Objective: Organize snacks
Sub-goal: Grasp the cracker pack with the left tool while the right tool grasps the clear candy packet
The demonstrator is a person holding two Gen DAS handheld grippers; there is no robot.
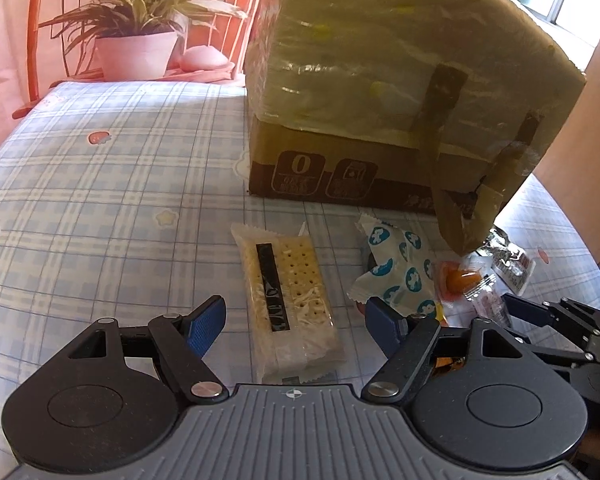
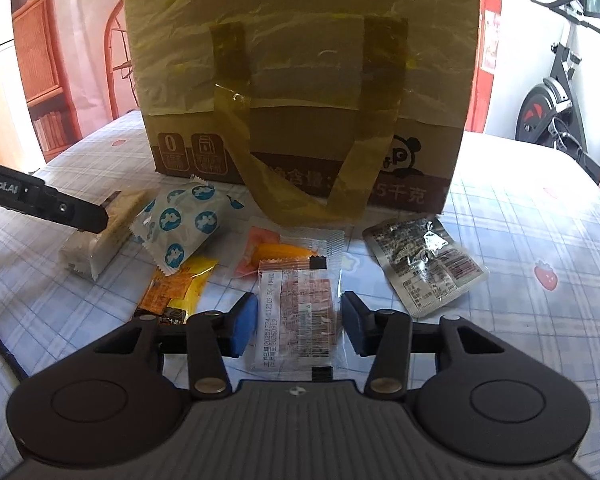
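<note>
I hang my left hand-held gripper (image 1: 296,324) spread over the cracker pack (image 1: 290,304), a pad on each side, not touching. My right hand-held gripper (image 2: 298,326) straddles the clear pink-labelled packet (image 2: 300,316), pads just clear of its edges. The cardboard box (image 2: 300,80) stands at twelve o'clock on the tabletop (image 1: 100,184), probably where the snacks go.

Cardboard box (image 2: 300,80) top cut off; orange packet (image 2: 176,292) half-hidden (fingers cover it)
</note>
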